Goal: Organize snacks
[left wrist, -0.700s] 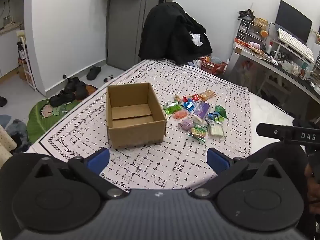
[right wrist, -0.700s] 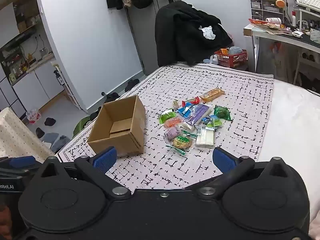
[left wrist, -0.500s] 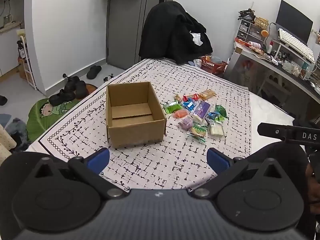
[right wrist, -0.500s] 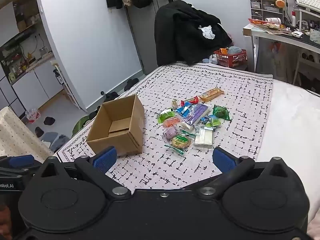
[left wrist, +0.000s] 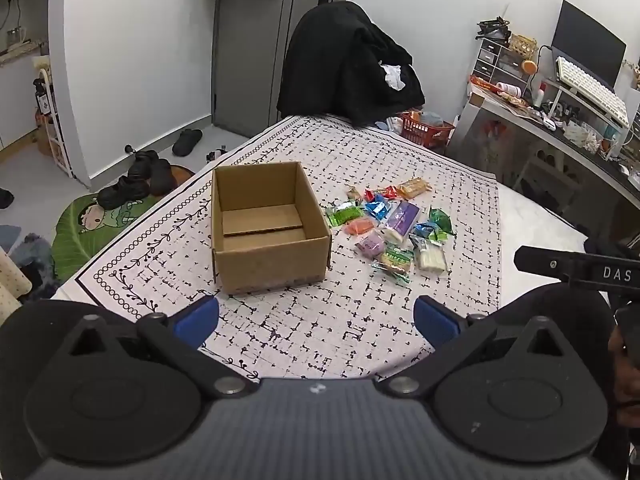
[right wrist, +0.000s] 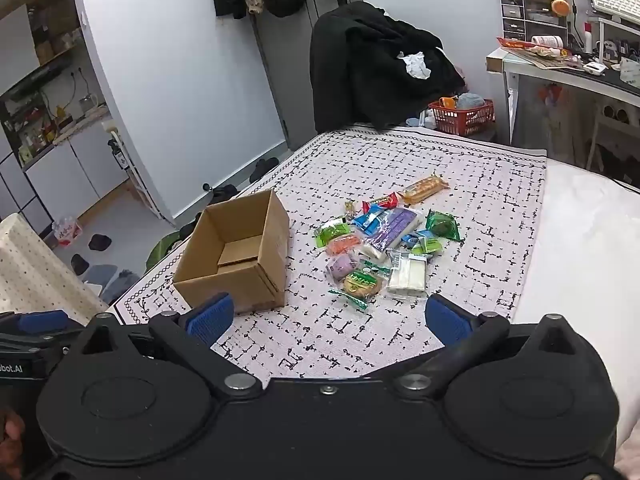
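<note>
An open, empty cardboard box (left wrist: 266, 236) stands on a patterned tablecloth (left wrist: 320, 320); it also shows in the right wrist view (right wrist: 236, 256). To its right lies a pile of several wrapped snacks (left wrist: 390, 228), also in the right wrist view (right wrist: 380, 244): a white pack (right wrist: 406, 276), a purple pack (right wrist: 394, 226), a green-yellow pack (right wrist: 362, 284), an orange bar (right wrist: 424, 189). My left gripper (left wrist: 316, 320) is open and empty, short of the box. My right gripper (right wrist: 326, 318) is open and empty, short of the snacks.
A chair draped with black clothes (left wrist: 348, 72) stands at the table's far end. A red basket (right wrist: 462, 114) sits on the floor beside it. A cluttered desk (left wrist: 560, 120) is at the right. Shoes (left wrist: 140, 176) lie on the floor at left.
Both grippers have shifted only slightly; the box and snacks appear marginally closer. Nothing on the table has moved.
</note>
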The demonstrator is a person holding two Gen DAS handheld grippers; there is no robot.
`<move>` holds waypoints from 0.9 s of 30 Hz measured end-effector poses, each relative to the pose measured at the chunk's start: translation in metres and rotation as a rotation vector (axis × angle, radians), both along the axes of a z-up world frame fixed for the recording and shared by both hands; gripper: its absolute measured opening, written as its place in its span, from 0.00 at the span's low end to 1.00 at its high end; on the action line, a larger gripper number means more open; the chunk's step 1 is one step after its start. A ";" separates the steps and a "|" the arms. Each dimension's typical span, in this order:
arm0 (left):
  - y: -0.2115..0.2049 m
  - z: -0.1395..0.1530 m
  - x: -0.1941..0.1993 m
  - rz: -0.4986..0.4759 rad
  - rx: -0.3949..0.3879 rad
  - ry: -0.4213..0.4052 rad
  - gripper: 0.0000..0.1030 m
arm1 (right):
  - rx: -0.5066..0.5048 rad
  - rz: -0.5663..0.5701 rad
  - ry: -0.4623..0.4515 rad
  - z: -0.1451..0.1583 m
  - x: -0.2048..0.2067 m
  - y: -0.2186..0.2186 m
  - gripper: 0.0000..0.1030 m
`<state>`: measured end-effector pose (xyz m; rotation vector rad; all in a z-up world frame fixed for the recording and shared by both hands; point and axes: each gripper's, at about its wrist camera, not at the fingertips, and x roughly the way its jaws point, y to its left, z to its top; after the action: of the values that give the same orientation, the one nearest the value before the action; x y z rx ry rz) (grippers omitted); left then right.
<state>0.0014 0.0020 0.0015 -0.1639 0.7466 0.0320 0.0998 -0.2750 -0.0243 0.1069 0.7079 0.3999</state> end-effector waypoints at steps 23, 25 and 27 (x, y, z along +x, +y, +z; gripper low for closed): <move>0.002 0.003 -0.004 0.011 0.001 -0.017 1.00 | -0.002 0.008 -0.012 0.001 -0.003 0.002 1.00; 0.003 0.002 -0.005 0.013 -0.001 -0.018 1.00 | -0.001 0.007 -0.011 0.001 -0.003 0.002 1.00; 0.003 0.001 -0.005 0.013 -0.003 -0.019 1.00 | 0.000 0.005 -0.010 0.001 -0.003 0.002 1.00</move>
<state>-0.0036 0.0049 0.0030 -0.1721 0.7268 0.0419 0.0966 -0.2731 -0.0232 0.1037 0.6983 0.4048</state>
